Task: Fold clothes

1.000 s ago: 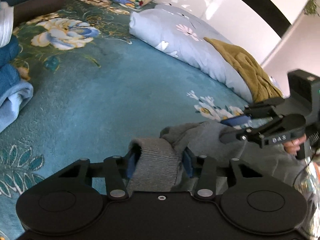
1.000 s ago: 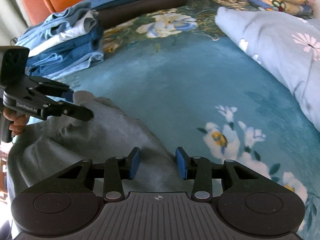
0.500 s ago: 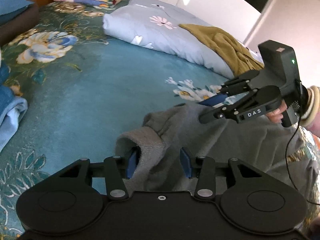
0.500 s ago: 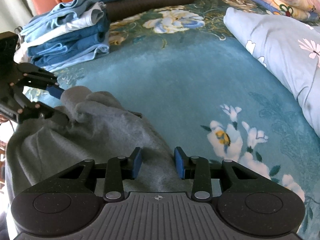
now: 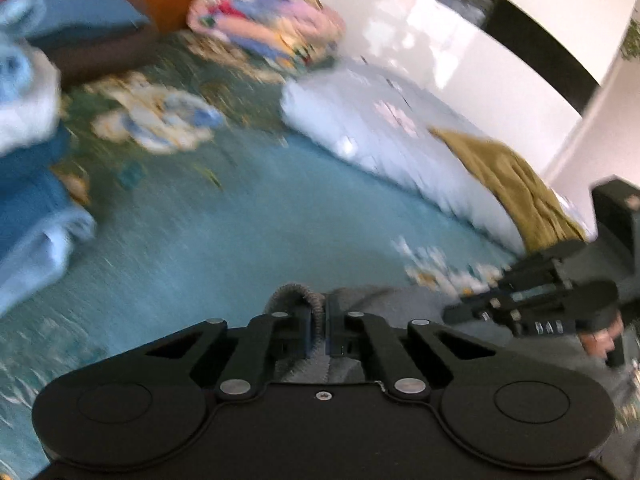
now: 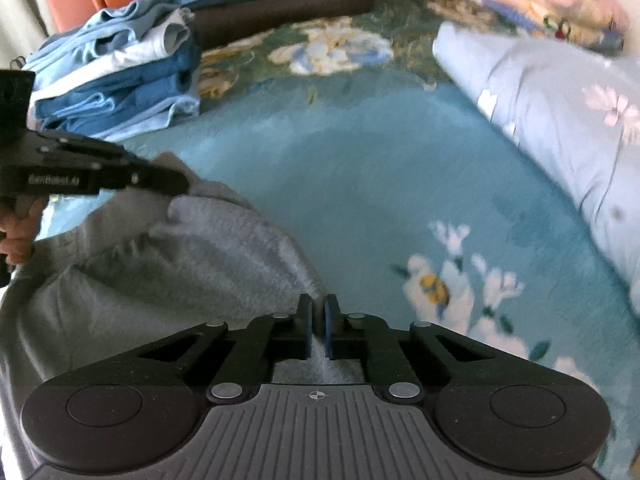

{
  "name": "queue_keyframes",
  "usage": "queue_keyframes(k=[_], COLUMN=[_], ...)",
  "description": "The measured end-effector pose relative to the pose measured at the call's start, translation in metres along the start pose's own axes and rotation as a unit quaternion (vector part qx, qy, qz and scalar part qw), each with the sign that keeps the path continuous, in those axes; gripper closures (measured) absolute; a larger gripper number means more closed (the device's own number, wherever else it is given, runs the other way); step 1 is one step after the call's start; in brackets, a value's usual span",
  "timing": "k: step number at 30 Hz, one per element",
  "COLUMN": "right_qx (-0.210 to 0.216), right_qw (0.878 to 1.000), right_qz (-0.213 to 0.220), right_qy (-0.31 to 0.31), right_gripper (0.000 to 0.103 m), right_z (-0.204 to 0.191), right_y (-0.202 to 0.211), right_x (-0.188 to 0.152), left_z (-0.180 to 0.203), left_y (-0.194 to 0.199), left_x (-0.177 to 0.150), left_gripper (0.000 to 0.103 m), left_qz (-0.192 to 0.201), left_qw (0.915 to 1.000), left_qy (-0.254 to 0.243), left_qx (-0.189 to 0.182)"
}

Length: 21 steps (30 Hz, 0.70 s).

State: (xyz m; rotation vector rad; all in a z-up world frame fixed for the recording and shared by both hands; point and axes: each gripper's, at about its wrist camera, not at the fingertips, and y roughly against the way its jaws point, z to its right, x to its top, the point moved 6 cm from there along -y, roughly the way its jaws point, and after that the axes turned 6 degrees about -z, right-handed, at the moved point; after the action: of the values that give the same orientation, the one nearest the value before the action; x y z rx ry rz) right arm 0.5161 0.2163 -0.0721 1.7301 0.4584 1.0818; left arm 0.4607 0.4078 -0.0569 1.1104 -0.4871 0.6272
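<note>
At the bottom centre of the left wrist view, the left gripper (image 5: 318,332) has its fingers pinched together on a ribbed cuff or hem of the grey garment (image 5: 384,300), with only a thin strip of knit between the pads. In the right wrist view the right gripper (image 6: 317,330) is likewise clamped tight on an edge of the same grey garment (image 6: 160,280), a sliver of cloth showing between its blue pads.

The garment lies bunched and rumpled in the lower left of the right wrist view, on the teal flowered blanket (image 6: 360,184), with each gripper holding a different part of it. The left wrist view is heavily blurred.

Beyond it, in the upper left of the right view, sits a stack of folded blue clothes (image 6: 116,80); a pale blue pillow (image 6: 560,120) runs along the right side.

The step in hand appears to be taking hold of two edges. The next move likely calls for keeping both grips firm and drawing the cloth taut and flat over the open blanket, so it can be laid out or folded over cleanly.
</note>
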Motion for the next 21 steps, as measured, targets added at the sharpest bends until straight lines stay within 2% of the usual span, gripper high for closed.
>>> queue_keyframes(k=[2,4,8,14,21], right_qx=[-0.007,-0.019,-0.041,-0.047,-0.048], right_qw=[1.000,1.000,0.999,0.999,0.999], right_qz=[0.013,0.018,0.003,-0.014,-0.018], right_qy=[0.001,0.000,0.000,-0.016,-0.017], right_gripper=[0.099,0.099,0.099,0.099,0.095], right_z=[0.000,0.002,0.005,0.016,0.014], right_y=[0.001,-0.003,-0.024,-0.047,-0.046], right_x=[0.009,0.018,0.024,0.027,0.025], left_z=[-0.005,-0.008,-0.016,-0.030,-0.029], left_y=[0.002,-0.005,-0.029,-0.045,-0.042], left_x=[0.009,0.012,0.012,0.008,0.005], left_gripper=[0.100,0.100,0.099,0.098,0.093], left_qz=[0.016,0.011,-0.009,-0.020,-0.031], left_qw=[0.9998,0.9996,0.9982,0.9974,0.9971], left_qy=[0.009,0.005,0.001,0.013,0.014], left_qx=[0.009,0.027,0.059,0.068,0.068])
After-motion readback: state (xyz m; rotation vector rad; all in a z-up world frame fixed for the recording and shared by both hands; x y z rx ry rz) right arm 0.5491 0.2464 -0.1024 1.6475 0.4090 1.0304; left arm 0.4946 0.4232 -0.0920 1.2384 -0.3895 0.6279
